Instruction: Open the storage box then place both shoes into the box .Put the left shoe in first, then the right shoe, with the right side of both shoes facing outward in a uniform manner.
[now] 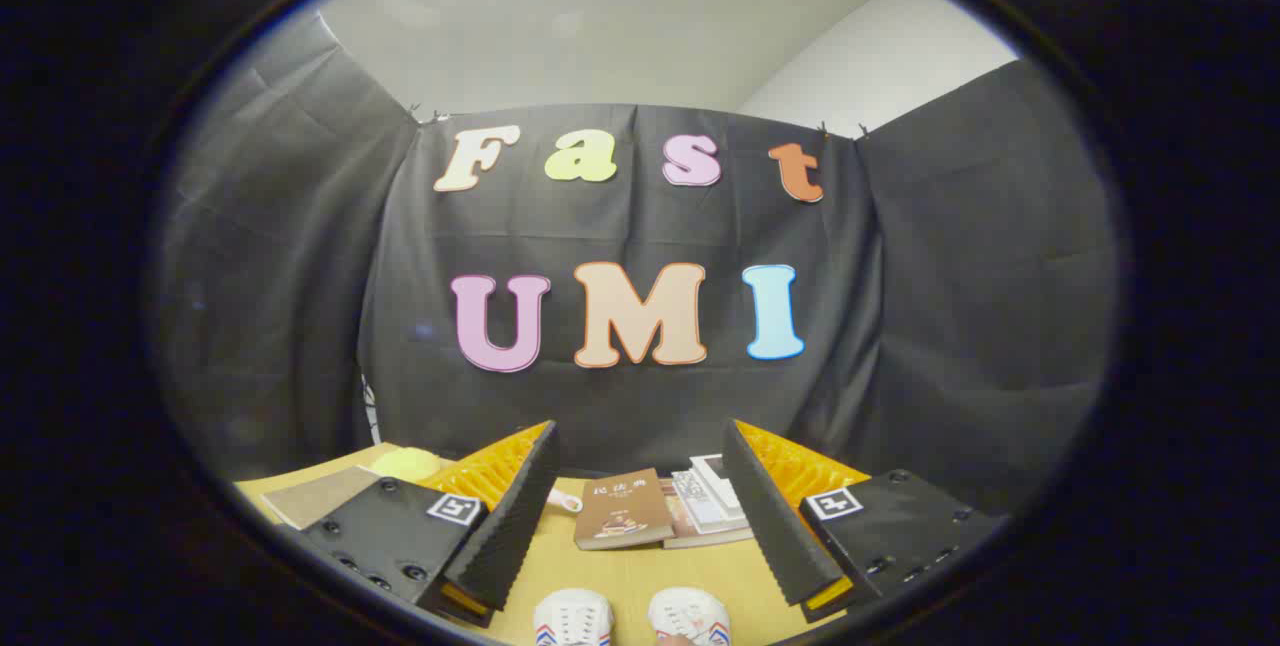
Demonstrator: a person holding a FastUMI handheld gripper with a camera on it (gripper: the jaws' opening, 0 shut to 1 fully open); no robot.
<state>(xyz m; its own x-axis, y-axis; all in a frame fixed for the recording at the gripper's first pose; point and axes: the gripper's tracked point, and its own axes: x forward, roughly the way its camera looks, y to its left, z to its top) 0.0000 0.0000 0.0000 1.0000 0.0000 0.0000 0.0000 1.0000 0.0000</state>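
Observation:
Two white shoes with red and blue side marks, the left one (573, 619) and the right one (690, 617), stand side by side on the wooden table (630, 576), toes pointing toward the booth wall. They lie low between my two fingers, close under the camera. My gripper (640, 516) is open, its fingers spread wide with nothing between them, held above the table and aimed at the black back wall.
Beyond the fingers, near the back wall, lie a brown book (622, 510) and a stack of other books (710, 501). A white cup handle (566, 500) peeks out beside the left finger. A grey notebook (318, 494) and a yellow object (405, 464) sit at the left.

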